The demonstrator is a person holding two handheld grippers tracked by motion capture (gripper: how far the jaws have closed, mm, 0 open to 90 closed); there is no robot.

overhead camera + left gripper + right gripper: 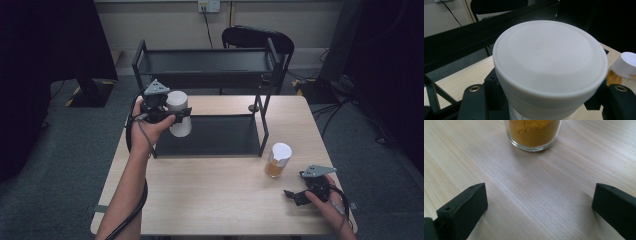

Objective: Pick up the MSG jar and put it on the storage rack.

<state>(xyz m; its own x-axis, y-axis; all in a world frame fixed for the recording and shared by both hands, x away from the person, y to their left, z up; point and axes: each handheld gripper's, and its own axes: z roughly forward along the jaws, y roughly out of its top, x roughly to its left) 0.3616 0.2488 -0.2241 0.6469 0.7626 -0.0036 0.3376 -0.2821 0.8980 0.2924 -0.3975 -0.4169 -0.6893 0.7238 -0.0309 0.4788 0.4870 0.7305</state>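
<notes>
High view, pale wood table (215,200) on grey carpet (60,165), left gripper (167,114) fingers clamped on white jar (178,114), right gripper (295,196) fingers apart.

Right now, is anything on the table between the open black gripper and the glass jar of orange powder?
No. In the right gripper view, only bare pale wooden table lies between the right gripper and the glass jar of orange powder.

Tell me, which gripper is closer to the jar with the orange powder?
The right gripper. It rests open on the table just beside the orange powder jar, while the left gripper is across the table, holding a white jar by the black rack.
</notes>
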